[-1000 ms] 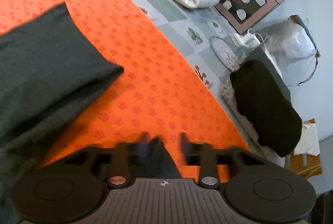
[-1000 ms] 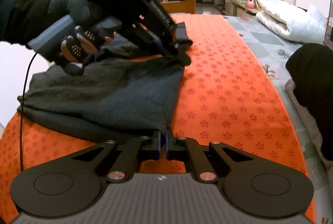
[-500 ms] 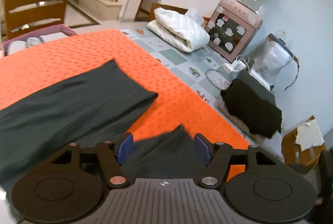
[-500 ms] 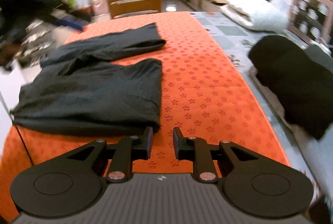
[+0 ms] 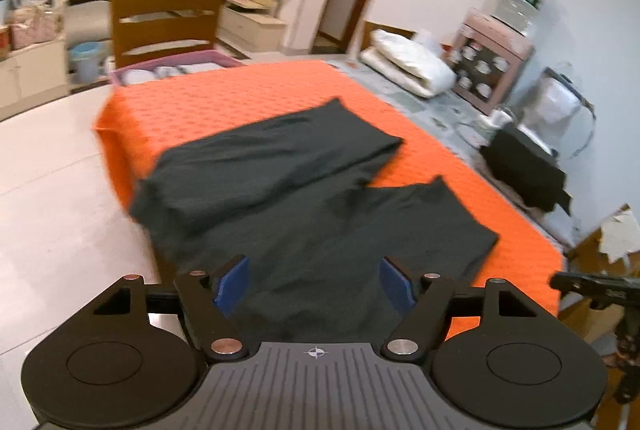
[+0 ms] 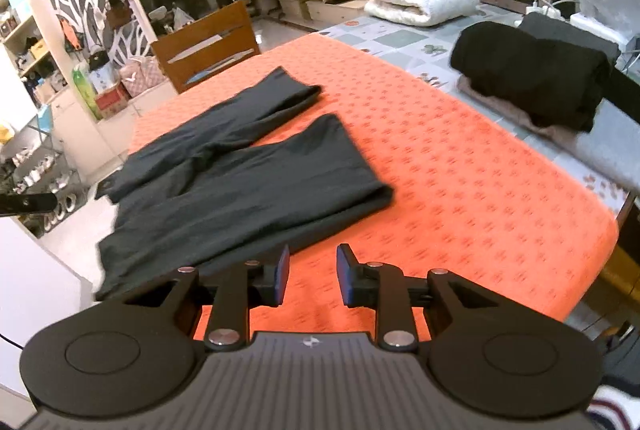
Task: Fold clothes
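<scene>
— Fingers first: how do the two grippers stand?

— Blue pads point(image 5: 232, 280) of the left gripper point(image 5: 314, 284) are spread wide, and its jaws have just been opening; nothing is pinched between them. It tilts downward over the near end of the dark trousers point(image 5: 320, 190), well above the cloth.

— And the right gripper point(image 6: 310, 278)?

— Its jaws have just been opening too, though to a narrower gap, and only the orange cloth point(image 6: 460, 170) shows through it. It also points down at a slant, beside the near edge of the trousers point(image 6: 248, 182) and clear of them.

— Where does the garment lie?

— Flat on the orange cloth, toward its left side as the right wrist camera sees it. One leg is folded into a broad slab; the other angles away toward the wooden chair point(image 6: 208, 44). The waist end hangs a little over the table's edge.

— Anything else nearby?

— A pile of dark folded clothes point(image 6: 532, 74) sits well apart on the patterned part of the table, with a white quilt point(image 6: 416, 0) behind it.
</scene>
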Demonstrator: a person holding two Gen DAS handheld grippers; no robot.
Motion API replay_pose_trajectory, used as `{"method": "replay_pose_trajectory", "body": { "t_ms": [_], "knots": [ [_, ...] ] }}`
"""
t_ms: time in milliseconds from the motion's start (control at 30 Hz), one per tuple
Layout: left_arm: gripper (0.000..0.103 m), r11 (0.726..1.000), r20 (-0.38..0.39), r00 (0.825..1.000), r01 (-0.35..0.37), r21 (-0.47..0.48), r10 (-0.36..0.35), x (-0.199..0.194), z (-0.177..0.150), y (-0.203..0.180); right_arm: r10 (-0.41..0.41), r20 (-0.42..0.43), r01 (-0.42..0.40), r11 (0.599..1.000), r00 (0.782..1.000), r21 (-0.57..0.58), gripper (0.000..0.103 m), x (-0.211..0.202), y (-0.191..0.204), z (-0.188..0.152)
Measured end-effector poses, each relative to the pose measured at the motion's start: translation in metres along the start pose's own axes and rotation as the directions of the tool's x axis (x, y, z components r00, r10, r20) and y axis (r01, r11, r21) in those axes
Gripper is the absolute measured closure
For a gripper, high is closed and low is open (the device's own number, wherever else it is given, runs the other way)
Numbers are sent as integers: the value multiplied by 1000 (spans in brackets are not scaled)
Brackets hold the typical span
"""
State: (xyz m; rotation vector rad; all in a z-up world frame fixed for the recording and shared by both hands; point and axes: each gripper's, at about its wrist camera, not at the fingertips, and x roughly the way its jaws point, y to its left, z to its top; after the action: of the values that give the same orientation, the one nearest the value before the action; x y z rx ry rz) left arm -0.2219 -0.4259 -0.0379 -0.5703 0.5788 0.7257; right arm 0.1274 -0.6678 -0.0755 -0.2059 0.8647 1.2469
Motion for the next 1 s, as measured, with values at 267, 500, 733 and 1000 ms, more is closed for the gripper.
{"method": "replay_pose_trajectory", "body": {
  "t_ms": [267,500,733,1000],
  "knots": [
    [26,993,34,994,-101,-59,103,-15,-1,69,65,-18,-65,998,998,-14,70,-6,53,-24],
    [26,999,1,999,-41,35,41,12,24,129,-9,-1,9,997,1000,82,70,11,103,-46],
    [26,944,-90,990,131,304,-108,46,79,163,-198,58,180,955,978,234,69,31,151,-52],
    [26,866,-135,960,279,414,-245,89,152,156,-295,76,271,934,952,232,69,28,156,-22]
  ]
}}
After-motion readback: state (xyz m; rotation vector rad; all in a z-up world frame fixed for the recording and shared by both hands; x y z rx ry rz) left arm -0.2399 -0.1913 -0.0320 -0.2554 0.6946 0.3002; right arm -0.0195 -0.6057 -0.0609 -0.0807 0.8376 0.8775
